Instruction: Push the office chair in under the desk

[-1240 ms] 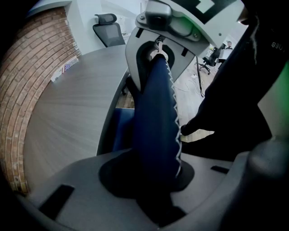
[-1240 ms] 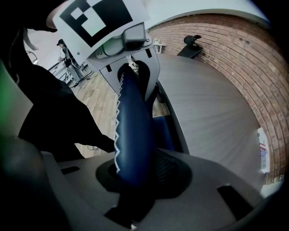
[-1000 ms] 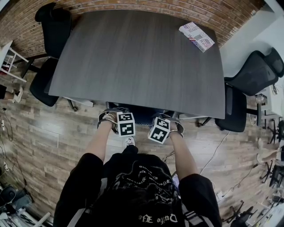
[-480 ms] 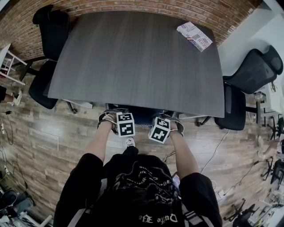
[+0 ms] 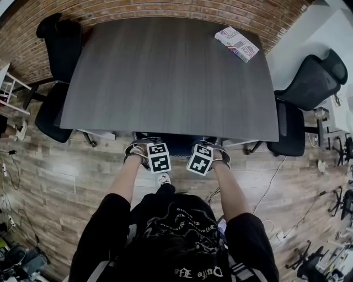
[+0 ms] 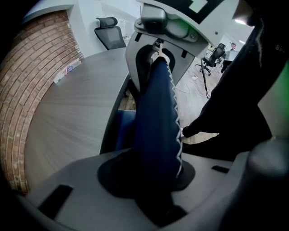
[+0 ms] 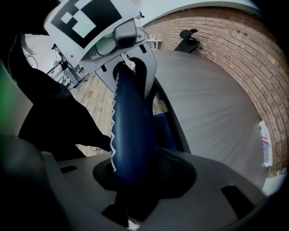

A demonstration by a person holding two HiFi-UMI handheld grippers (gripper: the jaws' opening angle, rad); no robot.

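Observation:
The blue office chair (image 5: pixel 176 144) stands tucked under the near edge of the grey desk (image 5: pixel 171 77), and only the top of its backrest shows. My left gripper (image 5: pixel 142 148) and right gripper (image 5: pixel 214 150) point down over that top edge, side by side. In the left gripper view the stitched backrest (image 6: pixel 156 117) runs between the jaws of the left gripper (image 6: pixel 156 180), which have just been opening. In the right gripper view the backrest (image 7: pixel 131 126) stands between the jaws of the right gripper (image 7: pixel 135 180), which have also just been opening, with a gap at one pad.
A black chair (image 5: pixel 60 60) stands at the desk's left end and another black chair (image 5: pixel 309 93) at its right end. A printed packet (image 5: pixel 236 44) lies on the far right of the desk. Behind is a brick wall (image 5: pixel 165 6). Cables (image 5: pixel 276 182) trail on the wooden floor.
The head view has drifted slightly. Both grippers stay at the same spot on the chair's backrest, and the chair has not visibly moved.

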